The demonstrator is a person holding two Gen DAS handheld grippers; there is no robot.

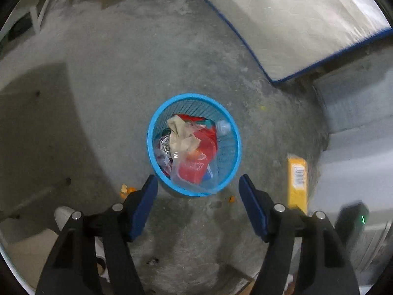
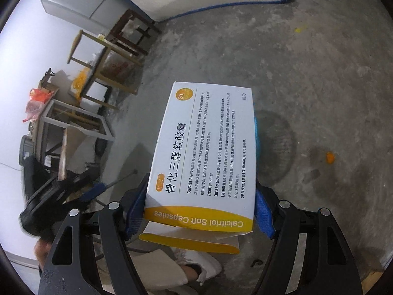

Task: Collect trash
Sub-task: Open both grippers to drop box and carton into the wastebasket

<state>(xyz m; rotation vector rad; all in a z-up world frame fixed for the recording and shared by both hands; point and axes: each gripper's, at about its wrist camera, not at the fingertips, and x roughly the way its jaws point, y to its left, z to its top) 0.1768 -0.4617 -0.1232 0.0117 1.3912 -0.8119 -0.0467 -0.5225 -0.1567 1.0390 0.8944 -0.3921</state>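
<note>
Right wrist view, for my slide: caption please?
Right gripper holding a Calcitriol Soft Capsules box above the concrete floor.

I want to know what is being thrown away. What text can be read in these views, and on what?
On the medicine box held in the right tool:
"Calcitriol Soft Capsules", on the yellow band.
"骨化三醇软胶囊", large print.
"20", in the yellow circle.
Fine print: too small to read reliably.
Barcode digits on the box's side, left wrist view: blurred.
Wrappers in the blue basket: nothing legible.

Blue-edged mattress (image 1: 282, 19), grey fridge (image 2: 81, 2), wooden stools (image 2: 103, 56)
</note>
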